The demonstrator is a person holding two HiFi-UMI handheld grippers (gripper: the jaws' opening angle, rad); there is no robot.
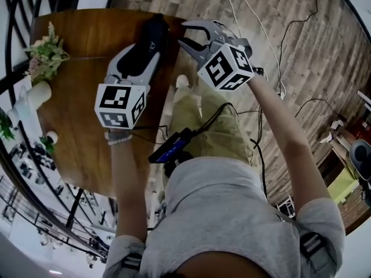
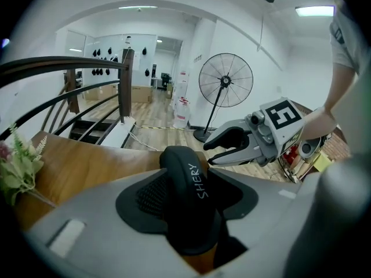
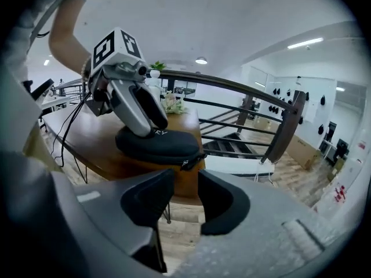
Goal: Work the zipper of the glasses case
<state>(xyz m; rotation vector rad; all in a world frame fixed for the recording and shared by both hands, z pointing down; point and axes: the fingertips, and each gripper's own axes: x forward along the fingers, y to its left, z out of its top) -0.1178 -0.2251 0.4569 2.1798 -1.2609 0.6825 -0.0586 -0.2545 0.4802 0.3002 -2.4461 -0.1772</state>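
A black zipped glasses case [image 1: 152,32] lies on the corner of the brown wooden table [image 1: 75,114]. My left gripper [image 1: 142,51] comes down over it, and the case [image 2: 188,196] fills the gap between its two dark pads, touching both. In the right gripper view the case [image 3: 159,143] shows its small zipper pull [image 3: 186,164] at the end nearest the table edge. My right gripper [image 1: 184,33] hovers off the table's edge, just right of the case, open with nothing between its jaws. The pull sits a short way ahead of them.
A bunch of pale flowers [image 1: 45,54] and small white items lie at the table's left side. Cables [image 1: 261,39] trail over the wooden floor. A standing fan [image 2: 226,80] is beyond the table, and a dark stair railing [image 3: 261,114] runs behind it.
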